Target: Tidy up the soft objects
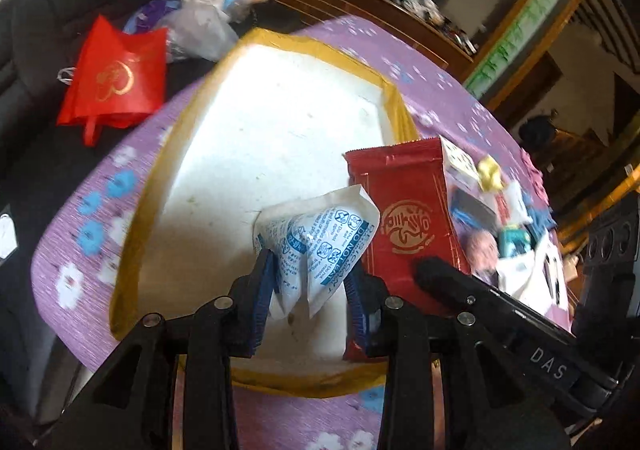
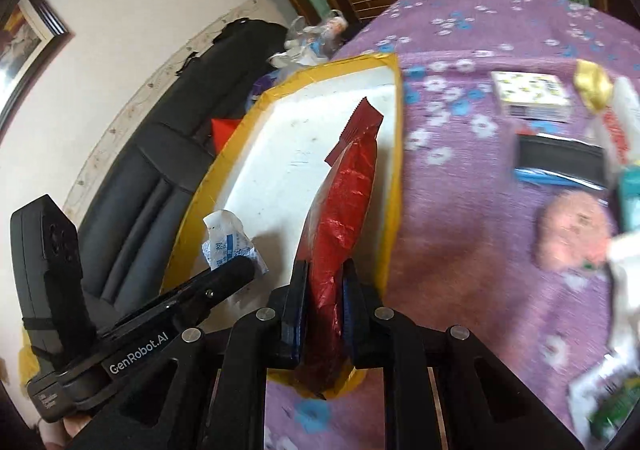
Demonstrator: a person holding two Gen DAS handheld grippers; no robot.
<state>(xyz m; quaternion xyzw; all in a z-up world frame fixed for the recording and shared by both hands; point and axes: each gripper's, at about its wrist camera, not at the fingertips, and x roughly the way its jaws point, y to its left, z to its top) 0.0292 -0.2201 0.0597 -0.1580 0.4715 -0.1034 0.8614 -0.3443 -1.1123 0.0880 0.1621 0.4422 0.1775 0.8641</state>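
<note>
A white foam box (image 1: 280, 121) with yellow taped rim sits on the purple flowered tablecloth (image 1: 88, 209). My left gripper (image 1: 310, 286) is shut on a white desiccant packet (image 1: 320, 238) with blue print, held over the box floor. My right gripper (image 2: 324, 290) is shut on a red foil packet (image 2: 344, 201), held upright over the box's right side (image 2: 394, 153). The red packet (image 1: 404, 217) also shows in the left wrist view, and the white packet (image 2: 226, 240) in the right wrist view.
Several loose items lie on the cloth to the right: a pink plush (image 2: 572, 234), a patterned box (image 2: 528, 93), a gold bow (image 2: 592, 81), a dark pouch (image 2: 560, 161). A red bag (image 1: 112, 81) and plastic bags (image 1: 200, 25) lie on a dark sofa (image 2: 152, 177).
</note>
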